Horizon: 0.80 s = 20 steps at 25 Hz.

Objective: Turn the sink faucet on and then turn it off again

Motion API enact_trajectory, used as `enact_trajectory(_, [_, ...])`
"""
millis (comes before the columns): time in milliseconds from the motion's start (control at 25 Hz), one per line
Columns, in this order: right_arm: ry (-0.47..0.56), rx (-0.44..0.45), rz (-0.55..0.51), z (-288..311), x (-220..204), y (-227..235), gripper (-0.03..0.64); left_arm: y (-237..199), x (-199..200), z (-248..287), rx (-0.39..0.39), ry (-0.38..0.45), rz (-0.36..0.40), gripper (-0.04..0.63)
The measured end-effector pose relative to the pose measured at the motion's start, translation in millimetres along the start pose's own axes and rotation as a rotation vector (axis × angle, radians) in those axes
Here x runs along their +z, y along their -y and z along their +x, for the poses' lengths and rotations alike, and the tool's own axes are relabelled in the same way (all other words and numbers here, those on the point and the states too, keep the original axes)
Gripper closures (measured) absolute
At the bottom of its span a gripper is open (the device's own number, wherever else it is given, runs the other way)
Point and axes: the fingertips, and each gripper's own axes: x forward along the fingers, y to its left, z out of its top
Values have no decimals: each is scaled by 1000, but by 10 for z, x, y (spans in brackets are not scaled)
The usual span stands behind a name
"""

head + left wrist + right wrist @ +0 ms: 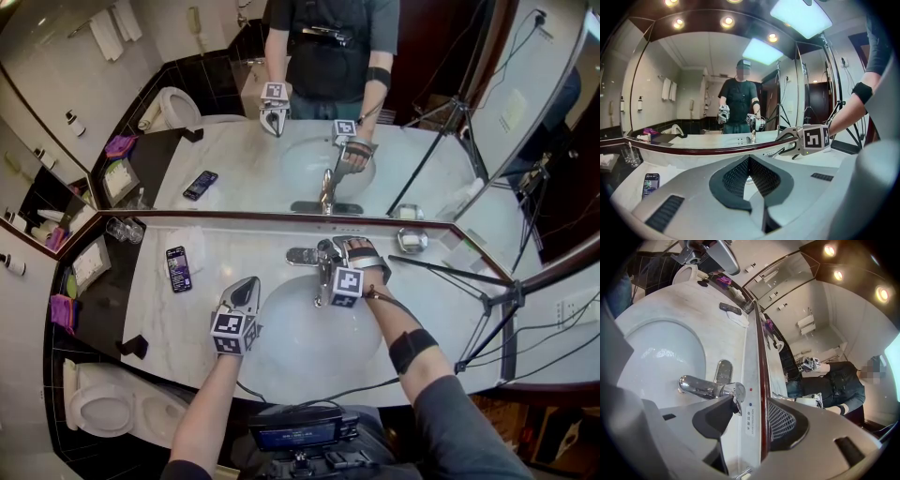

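Resting left of the sink [281,337], a phone [178,268] lies on the table [155,314]; right gripper [750,404] jaws gape beside the faucet [705,387], left gripper [749,161] jaws meet.

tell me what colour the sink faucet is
The faucet is shiny chrome silver. It shows best in the right gripper view.

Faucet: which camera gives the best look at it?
The right gripper view: the chrome faucet sits large and close up, right by the open jaws. The head view shows it small from above, partly covered by the right gripper. The left gripper view shows only its tiny mirror reflection.
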Motion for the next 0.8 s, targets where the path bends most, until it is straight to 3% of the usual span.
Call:
enact_trajectory(400, [-7,26,3,-240,-88,-209,364,-3,23,-121,-7,13,7,598])
enact_trajectory(560, [-2,18,79,-386,-146,-248,422,48,38,-139,-22,17,9,598])
enact_trajectory(800, [21,-86,241,-729,-231,-49,550,180,83,-177,-44,29,22,598])
